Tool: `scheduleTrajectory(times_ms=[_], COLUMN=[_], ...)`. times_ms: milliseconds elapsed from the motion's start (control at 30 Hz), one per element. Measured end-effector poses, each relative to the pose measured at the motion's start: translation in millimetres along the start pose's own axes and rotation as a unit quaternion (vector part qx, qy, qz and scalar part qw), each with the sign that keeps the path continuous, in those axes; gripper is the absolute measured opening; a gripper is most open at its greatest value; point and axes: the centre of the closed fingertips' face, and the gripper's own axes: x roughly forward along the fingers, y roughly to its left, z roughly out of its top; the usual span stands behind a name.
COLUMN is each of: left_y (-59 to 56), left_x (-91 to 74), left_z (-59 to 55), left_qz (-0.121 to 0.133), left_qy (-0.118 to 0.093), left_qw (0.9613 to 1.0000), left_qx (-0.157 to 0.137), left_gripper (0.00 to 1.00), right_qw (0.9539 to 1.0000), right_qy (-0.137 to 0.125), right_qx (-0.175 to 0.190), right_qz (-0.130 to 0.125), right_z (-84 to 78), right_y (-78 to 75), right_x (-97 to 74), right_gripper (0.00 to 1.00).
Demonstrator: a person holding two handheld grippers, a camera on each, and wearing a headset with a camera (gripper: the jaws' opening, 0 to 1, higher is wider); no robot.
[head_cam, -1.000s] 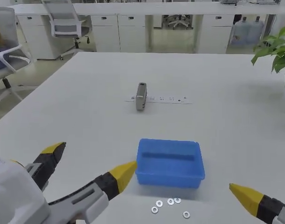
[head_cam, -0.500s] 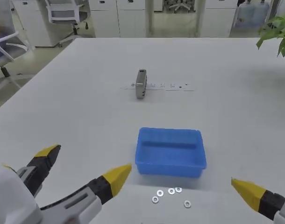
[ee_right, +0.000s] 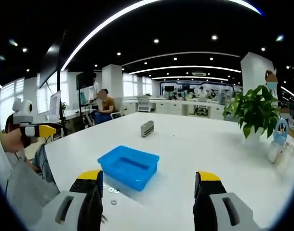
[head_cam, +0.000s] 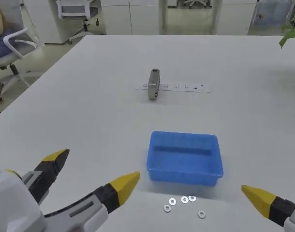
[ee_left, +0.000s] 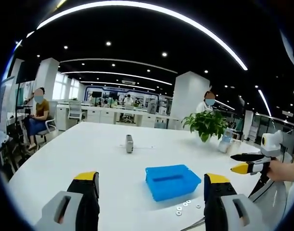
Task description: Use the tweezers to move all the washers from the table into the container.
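Observation:
The blue container [head_cam: 184,157] stands open and empty near the table's front edge. Several small metal washers [head_cam: 184,202] lie loose on the white table just in front of it. My left gripper [head_cam: 93,168] hovers to the left of the container with its jaws wide apart and nothing between them. At the lower right a yellow fingertip [head_cam: 256,197] of my right gripper shows. In the left gripper view, the left gripper [ee_left: 152,179] is open towards the container [ee_left: 172,180] and washers [ee_left: 185,206]. The right gripper [ee_right: 149,176] is likewise open, with the container [ee_right: 129,166] and washers [ee_right: 110,192] ahead on its left.
A grey block [head_cam: 154,84] sits on a flat white strip [head_cam: 179,87] farther back at mid-table. A potted plant [ee_right: 255,110] stands at the table's right side. Office chairs [head_cam: 12,46] are beyond the left edge. Bare tabletop surrounds the container.
The head camera has tilted and shifted, so the table scene sits differently in the picture. Container and washers have not moved. Both grippers stay open at about the same places.

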Motion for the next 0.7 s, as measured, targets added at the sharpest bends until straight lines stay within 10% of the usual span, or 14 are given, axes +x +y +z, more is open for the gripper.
scheduleTrajectory(times_ms=[467,633,700], left_y=[-10.4,-22.8,-29.7], left_x=[10.7,14.6,14.0], left_z=[-20.4,-44.8,-59.4], left_qz=[-0.026,-0.079,-0.112], left_qy=[0.033,0.084,0.122], left_qw=[0.9990,0.9918,0.9822], left_qx=[0.013,0.054,0.089], left_gripper=[0.87,0.81,0.78], right_qw=[0.9973,0.9890,0.9834], right_qy=[0.040,0.086,0.107], right_qx=[-0.047,-0.071,-0.085], right_qz=[0.038,0.097,0.119], right_z=[-10.9,-31.4,-41.1], right_y=[14.1,40.2,49.6], right_x=[3.9,10.9,12.9], right_gripper=[0.64,0.58,0.57])
